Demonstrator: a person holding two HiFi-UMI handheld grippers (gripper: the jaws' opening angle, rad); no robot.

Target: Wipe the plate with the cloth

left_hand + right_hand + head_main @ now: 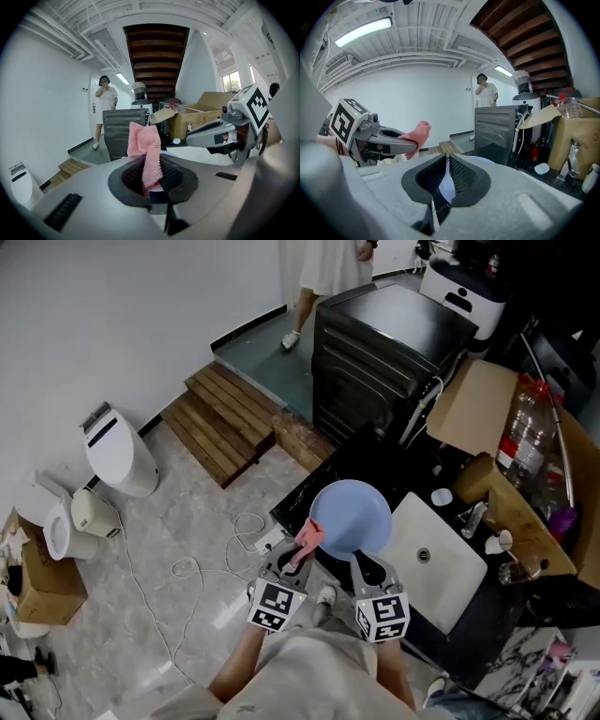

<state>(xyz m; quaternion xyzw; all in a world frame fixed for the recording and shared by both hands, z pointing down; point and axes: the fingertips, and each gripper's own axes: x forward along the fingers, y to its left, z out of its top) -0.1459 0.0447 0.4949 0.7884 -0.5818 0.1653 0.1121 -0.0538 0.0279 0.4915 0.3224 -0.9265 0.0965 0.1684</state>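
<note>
The left tongs (298,557) pinch a soft pink knitted cloth (310,536). The right tongs (361,562) squeeze a round light-blue plate (354,512) by its edge.

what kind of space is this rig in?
Probably a makeshift kitchen corner in a storage or workshop space: white sink in a dark counter, black appliance, loose toilet on the floor.

Cool, even light is coming from the ceiling: a tube light (363,30) is glowing at the upper left of the right gripper view, and a window (230,80) is flaring white at the far right of the left one. Both gripper views are bending toward black corners. The left hand-held gripper (152,177) and right hand-held gripper (446,176) are blurring near the lens. The dark worktop (375,463) is swallowing detail.
</note>
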